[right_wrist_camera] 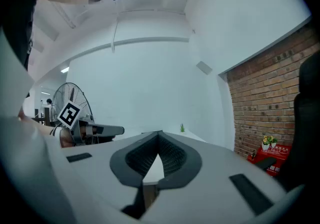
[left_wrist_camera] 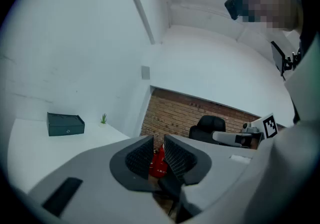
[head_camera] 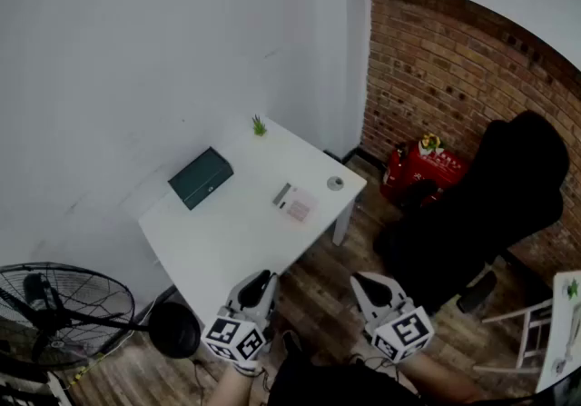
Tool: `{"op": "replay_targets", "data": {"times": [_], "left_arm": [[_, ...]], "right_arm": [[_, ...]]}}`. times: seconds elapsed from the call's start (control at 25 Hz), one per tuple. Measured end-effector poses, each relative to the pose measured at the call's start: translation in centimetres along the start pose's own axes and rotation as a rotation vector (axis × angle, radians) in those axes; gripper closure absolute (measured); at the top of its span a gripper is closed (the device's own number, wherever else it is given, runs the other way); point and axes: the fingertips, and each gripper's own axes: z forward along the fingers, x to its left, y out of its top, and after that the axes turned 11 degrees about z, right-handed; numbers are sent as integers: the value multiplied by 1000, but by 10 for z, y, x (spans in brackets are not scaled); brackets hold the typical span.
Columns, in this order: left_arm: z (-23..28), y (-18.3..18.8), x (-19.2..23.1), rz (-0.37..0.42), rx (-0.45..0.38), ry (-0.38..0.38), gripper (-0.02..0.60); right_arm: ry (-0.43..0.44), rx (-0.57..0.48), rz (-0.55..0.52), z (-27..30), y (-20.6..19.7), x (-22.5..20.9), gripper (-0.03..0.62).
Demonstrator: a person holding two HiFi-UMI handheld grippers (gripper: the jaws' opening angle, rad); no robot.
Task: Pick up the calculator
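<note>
Short of the table (head_camera: 218,241), left gripper (head_camera: 259,286) and right gripper (head_camera: 368,286) sit closed on nothing; open one wide before lowering over the flat calculator (head_camera: 295,205).

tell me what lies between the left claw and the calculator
Nothing but bare white tabletop, in the head view, separates the left claw from the flat pale pink-and-grey calculator.
</note>
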Motion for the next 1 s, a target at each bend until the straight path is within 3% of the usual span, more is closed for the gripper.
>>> {"op": "replay_targets", "data": {"times": [0.2,0.44,0.84,1.0], "left_arm": [[-15,-19,-77,-18,5,30,517],[-31,-38,-133,-19,26,59,517],[-34,-19,-162,13,-3,63,517],[-34,-17,-156,13,-22,61,515]], "right_arm": [[16,33,8,-72,-11,-21,591],[31,36,14,-129,-18,-30,591],[23,20,52,-159,-11,-38,589],[-22,-6,46,-156,-7,-46,588]]}}
